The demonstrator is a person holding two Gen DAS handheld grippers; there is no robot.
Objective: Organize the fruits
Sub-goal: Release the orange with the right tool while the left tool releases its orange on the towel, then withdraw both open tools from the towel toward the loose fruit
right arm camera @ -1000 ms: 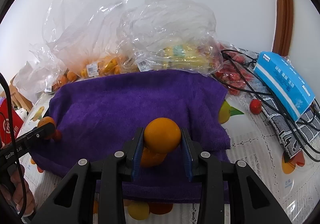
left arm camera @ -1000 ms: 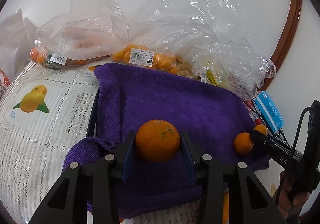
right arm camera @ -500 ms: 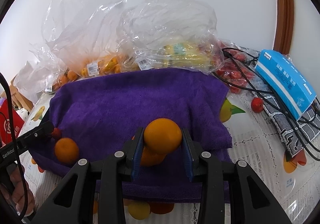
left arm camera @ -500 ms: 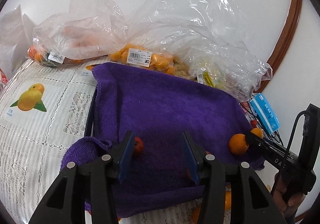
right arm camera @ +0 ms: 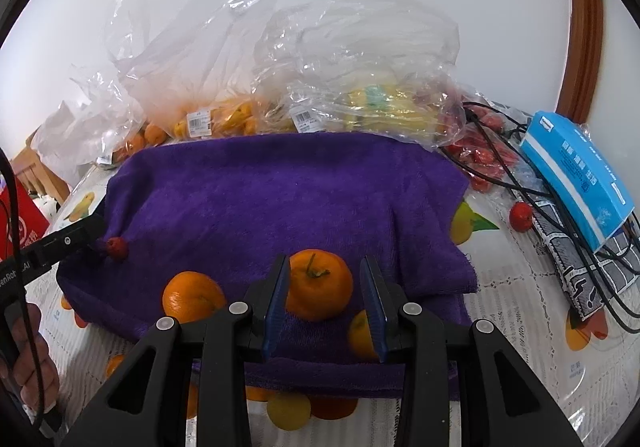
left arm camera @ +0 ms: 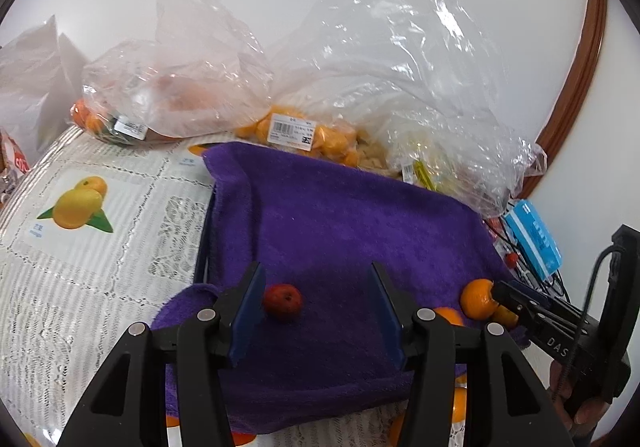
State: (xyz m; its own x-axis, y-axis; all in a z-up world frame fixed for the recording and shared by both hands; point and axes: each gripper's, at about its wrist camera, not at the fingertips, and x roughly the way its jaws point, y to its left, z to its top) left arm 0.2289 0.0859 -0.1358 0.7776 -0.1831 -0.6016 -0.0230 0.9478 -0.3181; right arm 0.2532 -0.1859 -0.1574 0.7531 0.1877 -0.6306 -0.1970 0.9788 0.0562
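Two mandarins (right arm camera: 320, 285) lie on the purple towel's (right arm camera: 280, 199) near edge, cushioned against rolling; right tongs (right arm camera: 325, 301) straddle one, wide apart; left tongs (left arm camera: 316, 301) gape around a small red fruit (left arm camera: 282, 302).

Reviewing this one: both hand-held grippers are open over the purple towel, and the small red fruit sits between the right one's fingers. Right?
Not quite. The small red fruit lies between the fingers of the left hand-held gripper, as the left wrist view shows. The right hand-held gripper has an orange between its fingers. Both are open over the purple towel.
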